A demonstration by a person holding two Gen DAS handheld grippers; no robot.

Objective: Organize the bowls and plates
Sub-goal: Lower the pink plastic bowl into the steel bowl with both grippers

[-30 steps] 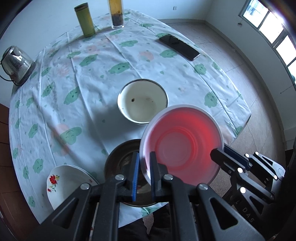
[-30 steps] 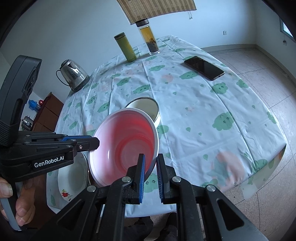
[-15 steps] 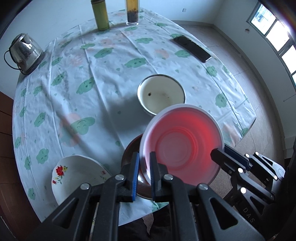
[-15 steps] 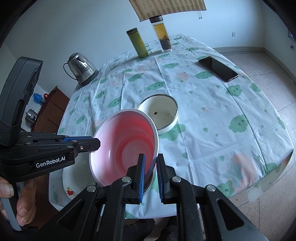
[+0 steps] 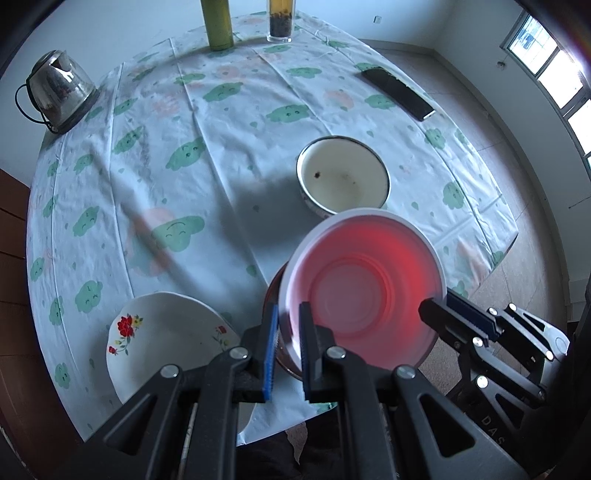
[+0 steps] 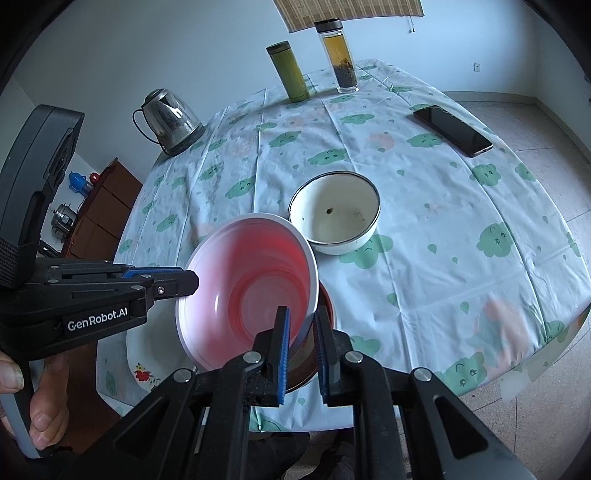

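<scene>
A pink-red plastic bowl [image 5: 364, 284] with a white rim is held in the air between both grippers, above a dark brown bowl [image 5: 272, 295] near the table's front edge. My left gripper [image 5: 287, 317] is shut on the pink bowl's left rim. My right gripper [image 6: 301, 325] is shut on its right rim [image 6: 312, 280]. A white enamel bowl [image 5: 343, 181] with dark specks stands on the table beyond it, also in the right wrist view [image 6: 334, 212]. A white plate [image 5: 162, 332] with red flowers lies at the front left.
A round table with a cloud-print cloth [image 5: 207, 155] carries a steel kettle [image 5: 59, 92] at the far left, a green flask [image 5: 218, 26], a glass tea bottle [image 5: 280, 22] and a black phone [image 5: 397, 92]. A brown cabinet [image 6: 99, 210] stands left of the table.
Both grippers have carried the pink bowl back toward the table's front edge and a little left. The white enamel bowl now shows fully beyond it.
</scene>
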